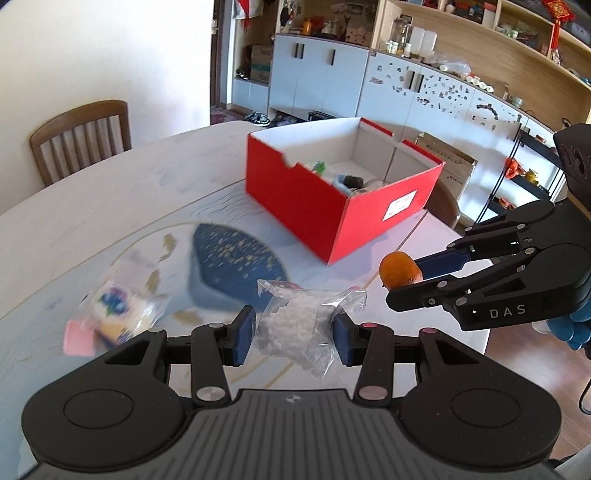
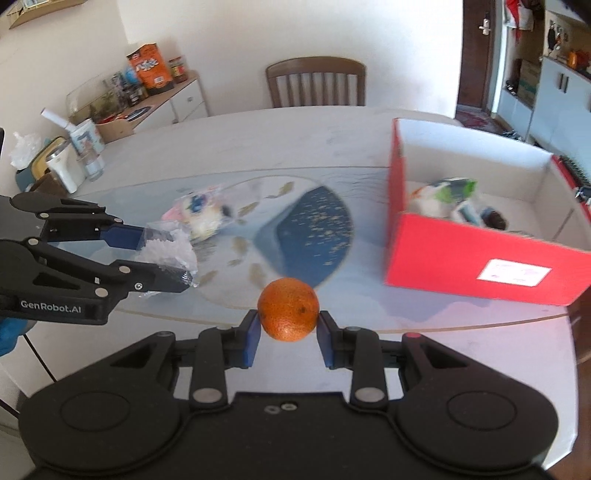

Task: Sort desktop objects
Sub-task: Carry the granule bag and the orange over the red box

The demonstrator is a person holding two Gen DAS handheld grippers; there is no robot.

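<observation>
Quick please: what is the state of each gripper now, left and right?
Left gripper: closed on the clear bag of white bits.
Right gripper: closed on the orange.

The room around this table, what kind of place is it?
Most likely the dining area of a home. A wooden chair stands at the pale table, a sideboard holds food packets and jars, and wall shelves carry household things.

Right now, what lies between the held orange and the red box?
Only bare table separates the orange from the red box; the right wrist view shows this.
</observation>
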